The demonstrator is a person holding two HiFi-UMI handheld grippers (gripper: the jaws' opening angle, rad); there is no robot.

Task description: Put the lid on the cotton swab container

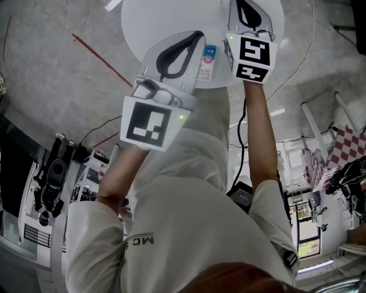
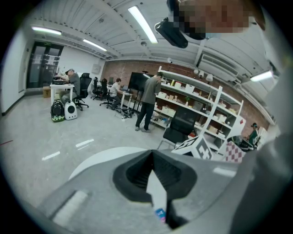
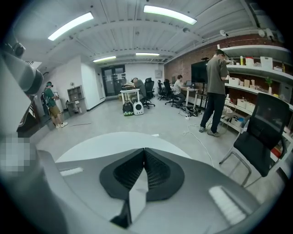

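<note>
The cotton swab container (image 1: pixel 207 62), a small white box with a blue and pink label, lies on the round white table (image 1: pixel 143 23) between my two grippers. My left gripper (image 1: pixel 199 35) hovers just left of it, jaws closed together and holding nothing. In the left gripper view a bit of the label (image 2: pixel 160 214) shows under the shut left gripper (image 2: pixel 152 151). My right gripper (image 1: pixel 247 7) is to the container's right, partly cut off by the top edge. In its own view the right gripper (image 3: pixel 144 149) is shut and empty. I see no separate lid.
The table's edge (image 3: pixel 105 141) curves ahead of the jaws. A red line (image 1: pixel 103 57) and cables cross the grey floor. A black chair (image 3: pixel 263 132) and a standing person (image 3: pixel 215 91) are by the shelves (image 2: pixel 201 100). The right gripper's marker cube (image 2: pixel 197 148) shows nearby.
</note>
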